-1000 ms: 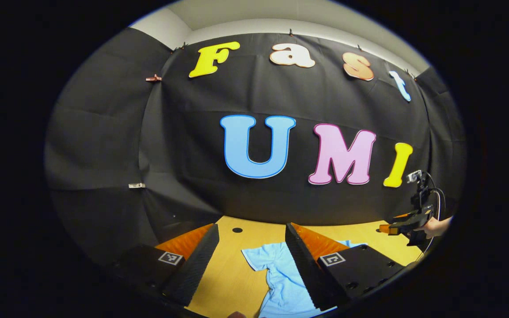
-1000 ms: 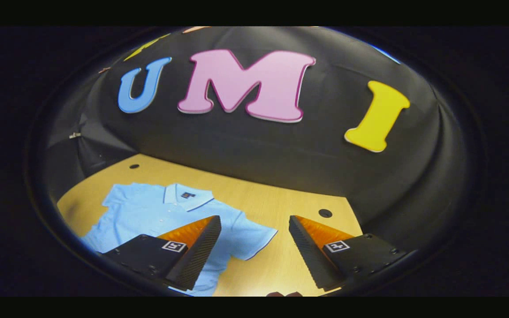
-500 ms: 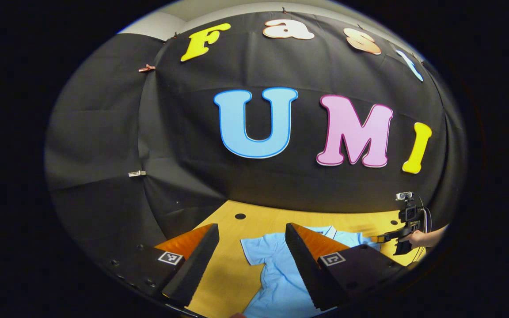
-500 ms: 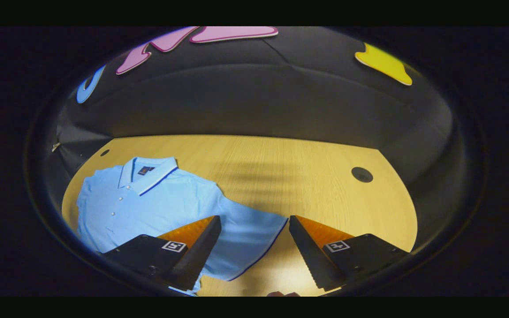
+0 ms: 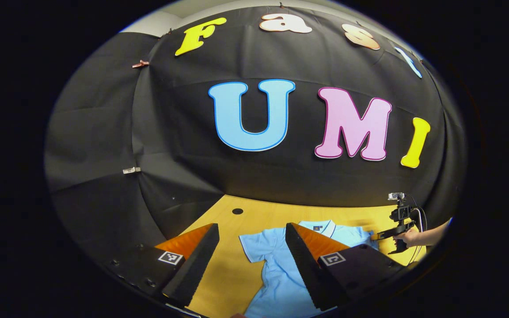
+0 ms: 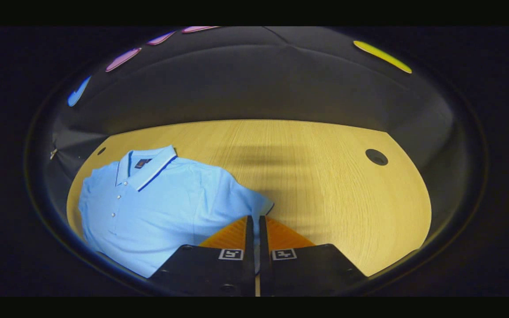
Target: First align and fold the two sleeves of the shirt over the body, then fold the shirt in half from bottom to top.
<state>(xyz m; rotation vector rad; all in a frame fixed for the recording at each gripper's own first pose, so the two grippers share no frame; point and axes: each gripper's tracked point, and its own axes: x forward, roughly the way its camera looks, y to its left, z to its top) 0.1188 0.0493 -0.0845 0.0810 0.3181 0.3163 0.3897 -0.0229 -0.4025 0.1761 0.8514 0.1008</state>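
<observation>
A light blue polo shirt (image 6: 161, 198) lies flat and face up on the wooden table (image 6: 325, 176), its collar (image 6: 148, 165) toward the booth wall. My right gripper (image 6: 255, 218) is shut on the shirt's sleeve (image 6: 254, 201) near the hem, and a sliver of blue cloth shows between its fingers. In the left gripper view the shirt (image 5: 276, 269) lies below my open left gripper (image 5: 250, 227), which hovers over the other sleeve (image 5: 254, 240) with nothing between its fingers. Farther off, a hand (image 5: 413, 238) holds the right gripper (image 5: 385, 234) at the shirt's far sleeve.
The table has round cable holes at the back right (image 6: 376, 157) and back left (image 6: 101, 151), the latter also seen as a hole (image 5: 237, 211) in the left gripper view. Black cloth walls close in the table behind and at the sides. Bare wood stretches to the right of the shirt.
My right gripper came down onto the sleeve and went from open to shut on it. The left gripper stayed open and shifted only slightly.
</observation>
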